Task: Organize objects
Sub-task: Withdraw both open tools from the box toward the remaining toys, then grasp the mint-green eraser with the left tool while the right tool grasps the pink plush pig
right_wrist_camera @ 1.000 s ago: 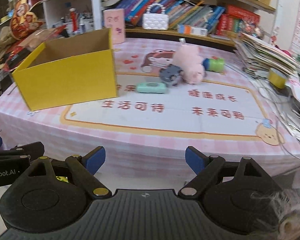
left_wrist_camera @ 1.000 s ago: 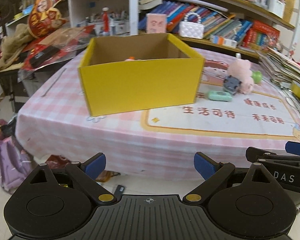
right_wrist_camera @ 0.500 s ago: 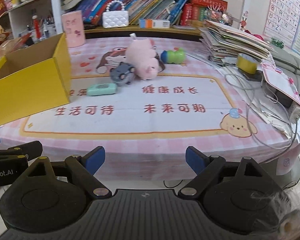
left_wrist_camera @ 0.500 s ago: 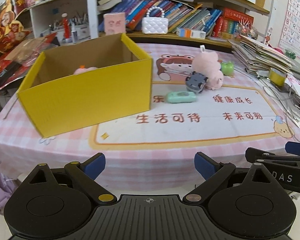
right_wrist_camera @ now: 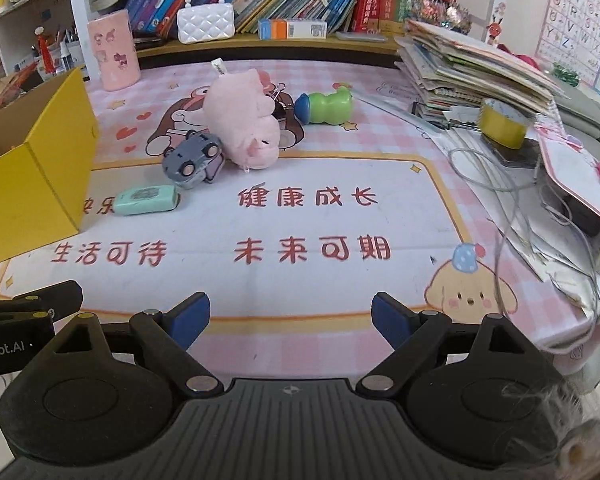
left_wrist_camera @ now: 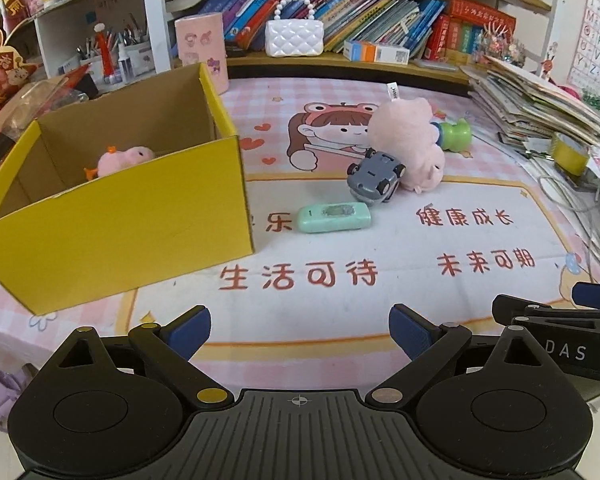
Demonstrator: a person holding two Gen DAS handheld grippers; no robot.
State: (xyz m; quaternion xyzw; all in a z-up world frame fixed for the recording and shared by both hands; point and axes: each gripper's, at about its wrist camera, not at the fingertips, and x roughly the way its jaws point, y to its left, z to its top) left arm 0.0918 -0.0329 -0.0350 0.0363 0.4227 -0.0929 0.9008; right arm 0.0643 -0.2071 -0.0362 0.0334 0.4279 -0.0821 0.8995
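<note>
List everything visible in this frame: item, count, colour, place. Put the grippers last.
cardboard box: 1, yellow, left on the table
small plush: 1, pink, inside the box
large plush: 1, pink, mid-table
toy car: 1, grey, against the large plush
flat case: 1, mint green, between car and box
green toy: 1, green, right of the large plush
tape roll: 1, yellow, right side
paper stack: 1, mixed, right rear
purse: 1, white, shelf
left gripper: open, empty
right gripper: open, empty
</note>
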